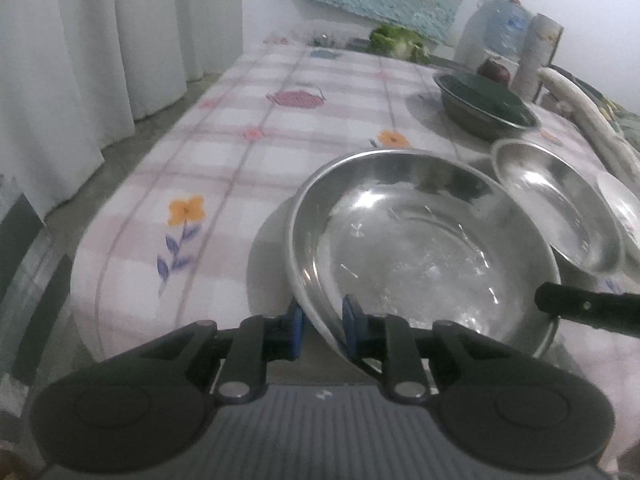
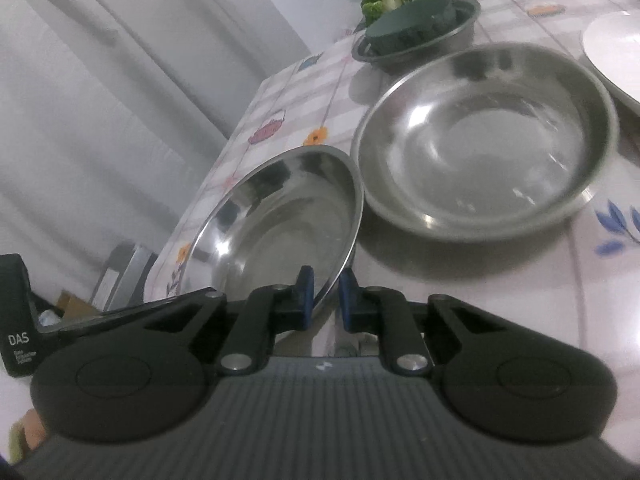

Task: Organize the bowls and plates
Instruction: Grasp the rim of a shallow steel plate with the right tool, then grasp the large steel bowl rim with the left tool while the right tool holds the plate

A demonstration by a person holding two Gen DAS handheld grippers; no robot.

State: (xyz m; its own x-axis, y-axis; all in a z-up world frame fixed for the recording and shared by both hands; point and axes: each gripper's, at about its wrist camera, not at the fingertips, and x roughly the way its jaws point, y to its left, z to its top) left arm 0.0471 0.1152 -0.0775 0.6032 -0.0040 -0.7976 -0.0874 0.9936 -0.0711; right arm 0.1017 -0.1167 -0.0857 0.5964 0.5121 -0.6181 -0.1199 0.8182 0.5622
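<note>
My left gripper (image 1: 323,322) is shut on the near rim of a large steel bowl (image 1: 420,248), which is tilted up off the tablecloth. My right gripper (image 2: 325,296) is shut on the near rim of a smaller steel bowl (image 2: 280,220), also tilted; this bowl shows at the right of the left wrist view (image 1: 560,208). In the right wrist view the large steel bowl (image 2: 488,140) lies just beyond the smaller one. A white plate (image 2: 616,56) sits at the far right; it also shows in the left wrist view (image 1: 624,208).
A steel bowl holding a dark green dish (image 1: 484,104) (image 2: 416,28) stands further back. Broccoli (image 1: 396,40), a red onion (image 1: 494,70), a plastic jug (image 1: 496,28) and a paper cup stack (image 1: 536,52) line the back. White curtains (image 1: 80,60) hang left. The checked tablecloth (image 1: 240,148) covers the table.
</note>
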